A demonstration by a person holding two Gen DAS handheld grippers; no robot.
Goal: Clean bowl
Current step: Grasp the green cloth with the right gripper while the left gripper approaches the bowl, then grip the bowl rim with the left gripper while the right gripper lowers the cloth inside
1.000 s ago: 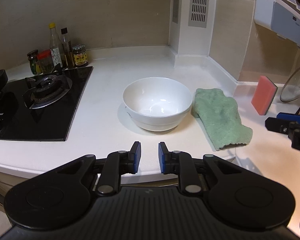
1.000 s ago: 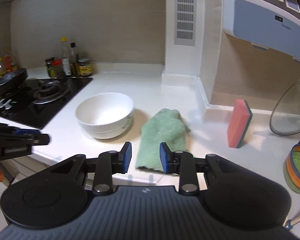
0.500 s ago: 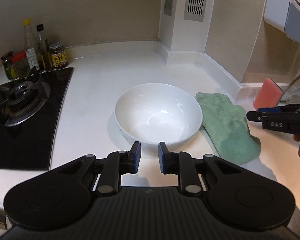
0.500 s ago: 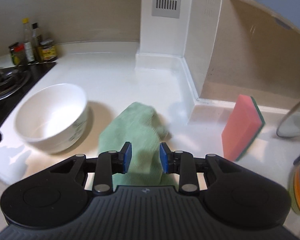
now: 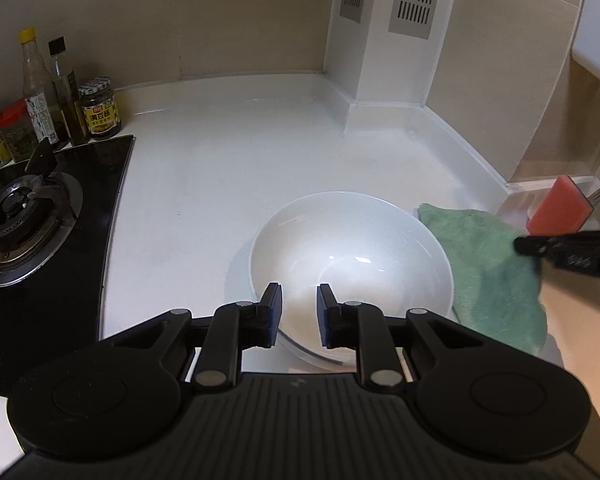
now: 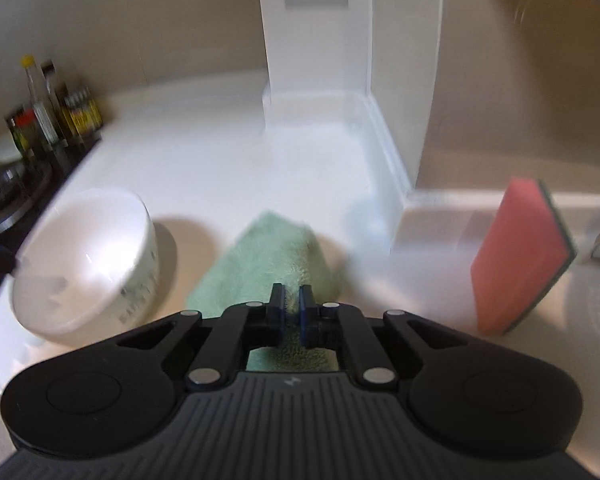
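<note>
Left gripper (image 5: 298, 312) gapes over the near rim of the glossy white ceramic bowl (image 5: 350, 264); right gripper (image 6: 291, 312) pinches the soft green terry cloth (image 6: 278, 256).
On the white counter (image 5: 228, 168), the bowl looks rigid, slick and breakable: best held at its rim.

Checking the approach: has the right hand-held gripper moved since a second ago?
Yes. The right hand-held gripper has advanced over the green cloth, toward the white pillar, jaws now nearly together.

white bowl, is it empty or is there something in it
Empty. The left wrist view looks straight into the white bowl: bare glossy white inside, only light reflections, sitting upright on the counter.
</note>
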